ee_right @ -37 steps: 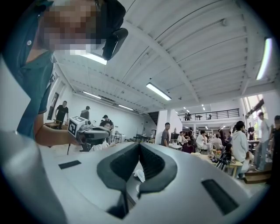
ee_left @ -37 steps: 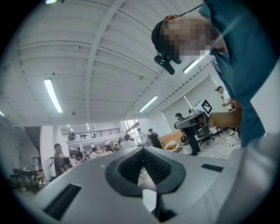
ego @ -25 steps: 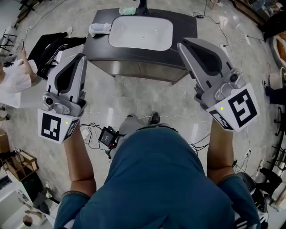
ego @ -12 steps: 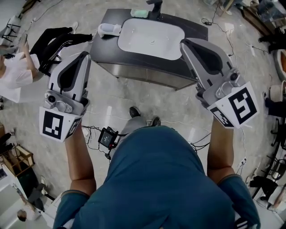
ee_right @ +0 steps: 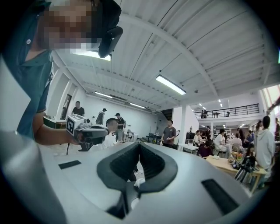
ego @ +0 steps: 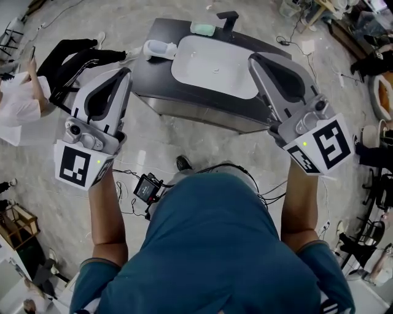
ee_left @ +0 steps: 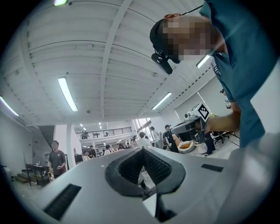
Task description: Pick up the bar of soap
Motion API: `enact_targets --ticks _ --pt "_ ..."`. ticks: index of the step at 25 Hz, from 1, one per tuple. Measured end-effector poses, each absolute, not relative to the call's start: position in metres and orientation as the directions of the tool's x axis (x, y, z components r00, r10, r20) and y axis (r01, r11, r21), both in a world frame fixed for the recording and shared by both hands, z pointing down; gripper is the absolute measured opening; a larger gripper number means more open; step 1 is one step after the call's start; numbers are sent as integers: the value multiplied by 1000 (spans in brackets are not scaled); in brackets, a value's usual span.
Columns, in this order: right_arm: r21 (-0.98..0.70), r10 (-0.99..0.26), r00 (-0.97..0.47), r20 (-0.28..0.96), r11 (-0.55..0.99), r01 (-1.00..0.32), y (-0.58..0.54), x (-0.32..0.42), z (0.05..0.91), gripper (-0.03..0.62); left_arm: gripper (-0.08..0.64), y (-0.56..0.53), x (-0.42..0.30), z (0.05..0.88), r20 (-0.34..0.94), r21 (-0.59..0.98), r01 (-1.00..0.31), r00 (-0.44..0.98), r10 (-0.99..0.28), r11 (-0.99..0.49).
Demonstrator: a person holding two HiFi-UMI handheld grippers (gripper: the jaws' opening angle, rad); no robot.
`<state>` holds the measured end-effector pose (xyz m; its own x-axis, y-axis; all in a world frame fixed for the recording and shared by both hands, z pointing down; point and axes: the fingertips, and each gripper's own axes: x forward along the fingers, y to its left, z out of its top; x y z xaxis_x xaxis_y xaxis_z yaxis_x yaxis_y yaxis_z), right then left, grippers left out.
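A pale green bar of soap (ego: 202, 28) lies on the far edge of a dark counter (ego: 153, 83), left of the black faucet (ego: 228, 17) and behind the white basin (ego: 215, 58). My left gripper (ego: 124, 73) is held level in front of the counter's left end, shut and empty. Over the counter's right side my right gripper (ego: 256, 60) is also shut with nothing in it. Each gripper view looks out across the hall: the left gripper (ee_left: 144, 150) and the right gripper (ee_right: 140, 144) have their jaws together. The soap is in neither gripper view.
A white dish-like object (ego: 158, 48) sits at the counter's left back corner. Black clothing (ego: 73, 58) lies on the floor at the left, beside a person in white (ego: 18, 98). Cables and a small black device (ego: 147, 187) lie by my feet. People and tables fill the hall.
The counter has come nearer and shifted right in the head view as I walk up. Both grippers have moved forward with me, still shut.
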<state>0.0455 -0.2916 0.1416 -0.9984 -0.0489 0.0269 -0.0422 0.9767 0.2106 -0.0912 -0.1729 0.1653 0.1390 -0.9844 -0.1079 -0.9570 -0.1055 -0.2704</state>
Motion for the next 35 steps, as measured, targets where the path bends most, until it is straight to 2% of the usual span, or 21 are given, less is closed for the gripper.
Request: enact_targets --ticks 9,26,35 --pt "187 26 -998 63 982 37 -317 1 156 15 3 -192 -122 178 -82 -242 -969 82 -993 -60" --pt "143 280 -958 57 948 285 -399 -79 184 15 3 -247 -155 165 -86 -283 -944 -151 -985 169" --pt "126 317 -941 116 935 331 -404 -130 219 15 3 -249 -186 179 -89 -250 -949 -176 -980 193"
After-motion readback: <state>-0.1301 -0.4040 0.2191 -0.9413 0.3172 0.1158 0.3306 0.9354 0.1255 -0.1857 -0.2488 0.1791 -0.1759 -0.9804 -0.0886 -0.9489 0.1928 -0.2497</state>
